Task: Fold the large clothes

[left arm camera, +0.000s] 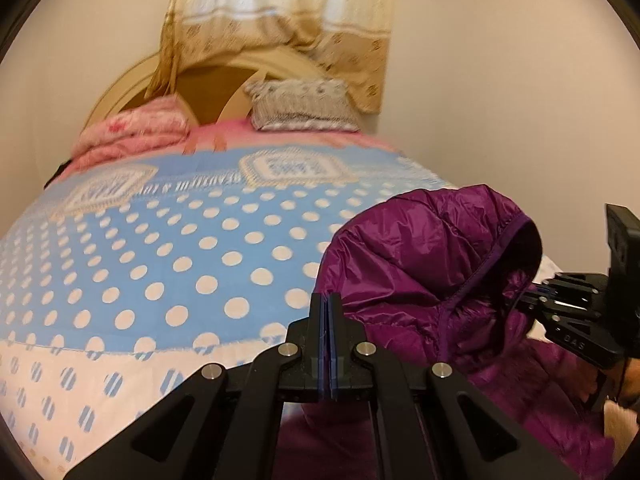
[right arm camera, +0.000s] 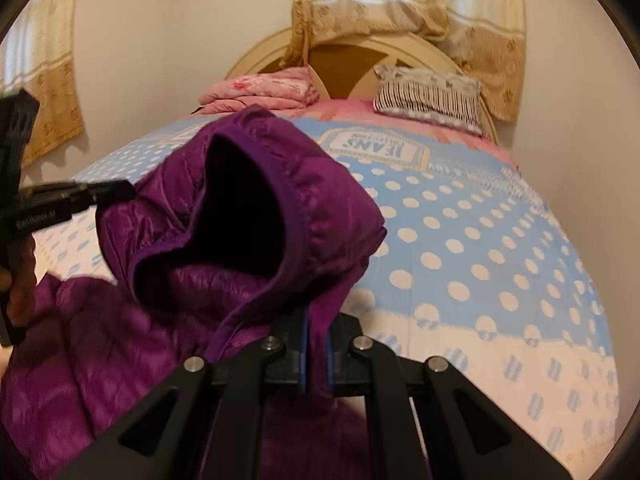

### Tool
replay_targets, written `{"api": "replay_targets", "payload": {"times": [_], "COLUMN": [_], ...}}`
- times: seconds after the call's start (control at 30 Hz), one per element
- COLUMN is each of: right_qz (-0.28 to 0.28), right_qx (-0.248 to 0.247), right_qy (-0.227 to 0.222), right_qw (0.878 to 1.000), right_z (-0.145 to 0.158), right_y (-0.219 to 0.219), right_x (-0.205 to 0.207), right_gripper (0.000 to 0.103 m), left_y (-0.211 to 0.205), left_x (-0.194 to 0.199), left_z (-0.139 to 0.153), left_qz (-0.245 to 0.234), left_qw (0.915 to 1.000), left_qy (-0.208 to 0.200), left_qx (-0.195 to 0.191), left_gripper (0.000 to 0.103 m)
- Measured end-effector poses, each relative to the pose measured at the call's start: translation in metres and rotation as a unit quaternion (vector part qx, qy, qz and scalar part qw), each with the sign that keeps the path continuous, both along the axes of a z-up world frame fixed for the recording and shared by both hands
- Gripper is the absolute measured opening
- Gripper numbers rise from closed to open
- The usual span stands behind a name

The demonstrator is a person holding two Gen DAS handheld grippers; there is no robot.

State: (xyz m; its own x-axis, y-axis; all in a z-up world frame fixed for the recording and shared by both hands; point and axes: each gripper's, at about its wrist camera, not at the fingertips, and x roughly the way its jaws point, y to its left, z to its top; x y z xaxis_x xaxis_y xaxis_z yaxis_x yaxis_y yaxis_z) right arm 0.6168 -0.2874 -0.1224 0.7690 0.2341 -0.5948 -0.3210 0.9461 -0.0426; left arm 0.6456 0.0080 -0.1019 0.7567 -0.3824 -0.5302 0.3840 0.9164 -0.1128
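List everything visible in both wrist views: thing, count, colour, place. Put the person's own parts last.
jacket: one, purple, hooded and puffy, lifted at the near end of the bed, hood upright.
bedspread: one, blue with white dots, pale border near the cameras, covering the bed.
folded blanket: one, pink, at the head of the bed, left side.
pillow: one, grey and white with dark stripes, at the head of the bed, right side.
headboard: one, cream and tan, arched, behind the pillow.
curtains: two, beige and gold, one above the headboard, one on the left wall.
left gripper: one, black, shut on jacket fabric.
right gripper: one, black, shut on the jacket below the hood.
hand: one, behind the left gripper.
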Motion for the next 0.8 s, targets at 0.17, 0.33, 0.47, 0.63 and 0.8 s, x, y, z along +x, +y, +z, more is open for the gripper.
{"api": "replay_targets", "payload": {"times": [0.17, 0.33, 0.47, 0.63, 0.8], "right_qz": [0.015, 0.028, 0.035, 0.010, -0.024], "right_qx": [-0.024, -0.046, -0.049, -0.051, -0.023], "right_qy": [-0.019, 0.018, 0.066, 0.073, 0.087], "right_qw": [0.999, 0.998, 0.996, 0.996, 0.996], "right_z": [-0.004, -0.021, -0.033, -0.025, 0.003], "right_y": [0.002, -0.005, -0.021, -0.045, -0.045], "right_x": [-0.046, -0.071, -0.090, -0.120, -0.117], "right_gripper": [0.009, 0.010, 0.031, 0.053, 0.053], "left_y": [0.011, 0.014, 0.019, 0.038, 0.040], "left_x": [-0.052, -0.093, -0.122, -0.157, -0.151], "left_z": [-0.005, -0.023, -0.030, -0.027, -0.007], "left_qz": [-0.024, -0.041, -0.054, -0.064, -0.016], "left_qw": [0.9995, 0.9988, 0.9979, 0.9967, 0.9992], "left_qy": [-0.019, -0.006, 0.016, 0.025, 0.015], "left_qx": [0.000, 0.026, 0.033, 0.045, 0.034], "left_gripper": [0.000, 0.001, 0.002, 0.002, 0.004]}}
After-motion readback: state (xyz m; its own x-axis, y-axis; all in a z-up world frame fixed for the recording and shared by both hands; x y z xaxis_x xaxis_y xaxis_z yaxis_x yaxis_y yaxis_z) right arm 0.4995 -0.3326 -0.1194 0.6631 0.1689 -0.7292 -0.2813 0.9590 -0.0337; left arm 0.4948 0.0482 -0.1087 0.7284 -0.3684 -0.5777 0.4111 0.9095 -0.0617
